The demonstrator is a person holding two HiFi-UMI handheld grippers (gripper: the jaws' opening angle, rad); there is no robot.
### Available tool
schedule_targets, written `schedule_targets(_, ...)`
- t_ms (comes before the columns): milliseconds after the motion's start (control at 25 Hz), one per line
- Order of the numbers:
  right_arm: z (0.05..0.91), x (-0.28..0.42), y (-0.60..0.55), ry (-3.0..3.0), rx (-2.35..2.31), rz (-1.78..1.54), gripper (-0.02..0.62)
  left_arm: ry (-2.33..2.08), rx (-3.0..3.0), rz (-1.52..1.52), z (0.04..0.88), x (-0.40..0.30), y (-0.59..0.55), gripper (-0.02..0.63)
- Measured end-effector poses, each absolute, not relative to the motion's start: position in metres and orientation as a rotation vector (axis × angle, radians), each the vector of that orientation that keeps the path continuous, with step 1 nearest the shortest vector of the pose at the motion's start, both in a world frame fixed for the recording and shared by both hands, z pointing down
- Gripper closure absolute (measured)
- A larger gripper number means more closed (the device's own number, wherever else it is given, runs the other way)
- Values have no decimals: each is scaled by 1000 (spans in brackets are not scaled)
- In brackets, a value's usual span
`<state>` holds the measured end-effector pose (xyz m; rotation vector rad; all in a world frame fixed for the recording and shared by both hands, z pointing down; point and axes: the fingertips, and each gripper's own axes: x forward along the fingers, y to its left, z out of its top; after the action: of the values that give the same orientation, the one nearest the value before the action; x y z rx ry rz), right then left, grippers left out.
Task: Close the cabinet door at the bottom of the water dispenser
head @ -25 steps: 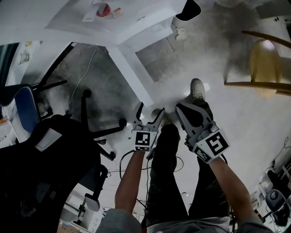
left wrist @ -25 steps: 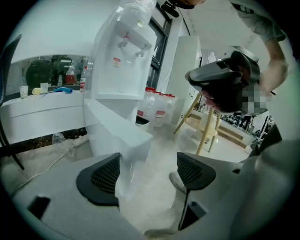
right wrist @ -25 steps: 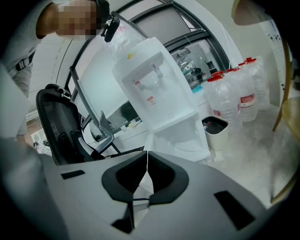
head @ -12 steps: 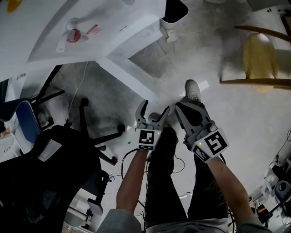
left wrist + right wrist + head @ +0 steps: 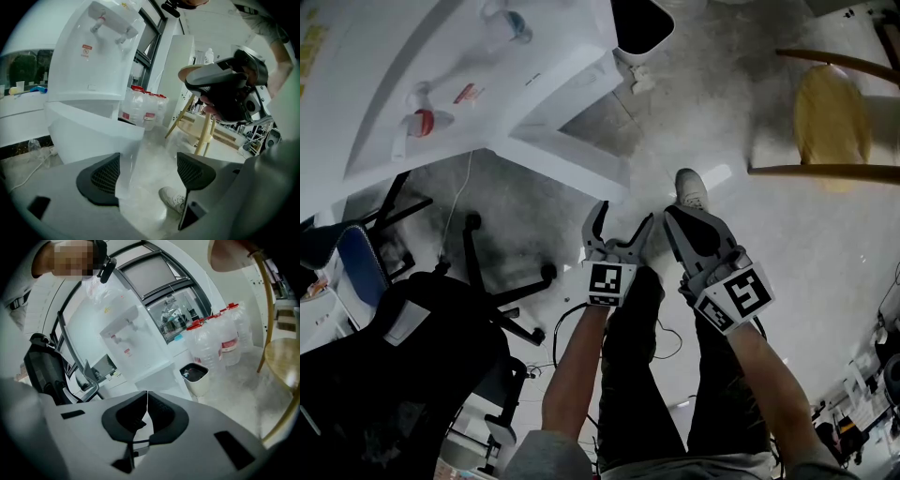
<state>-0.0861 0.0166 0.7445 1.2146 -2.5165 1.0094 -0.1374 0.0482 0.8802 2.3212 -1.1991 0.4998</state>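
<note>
The white water dispenser (image 5: 487, 84) stands at the upper left of the head view, its two taps facing me. Its bottom cabinet door (image 5: 567, 161) stands swung out over the floor. My left gripper (image 5: 623, 216) is open and empty, a little short of the door's free end. In the left gripper view the door (image 5: 93, 133) shows just past the left pad, below the dispenser (image 5: 93, 56). My right gripper (image 5: 675, 217) is shut on nothing, beside the left one above the person's shoe (image 5: 691, 187). In the right gripper view the dispenser (image 5: 131, 350) stands ahead.
A black office chair (image 5: 403, 347) fills the lower left. A small bin (image 5: 639, 23) sits beyond the dispenser, and a wooden stool (image 5: 830, 122) stands at the right. Large water bottles (image 5: 220, 338) line the wall. Cables lie on the floor by the person's legs.
In the head view the dispenser and its open door have slid lower, nearer the grippers. Both grippers have edged forward a little. Their jaws stand as before.
</note>
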Motion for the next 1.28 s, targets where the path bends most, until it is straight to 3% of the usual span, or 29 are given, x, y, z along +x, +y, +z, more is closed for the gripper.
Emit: schedule_targets(1280,768,6,-85,-2446,1355,1029,583,-1313,2216,383,874,-81,-90,239)
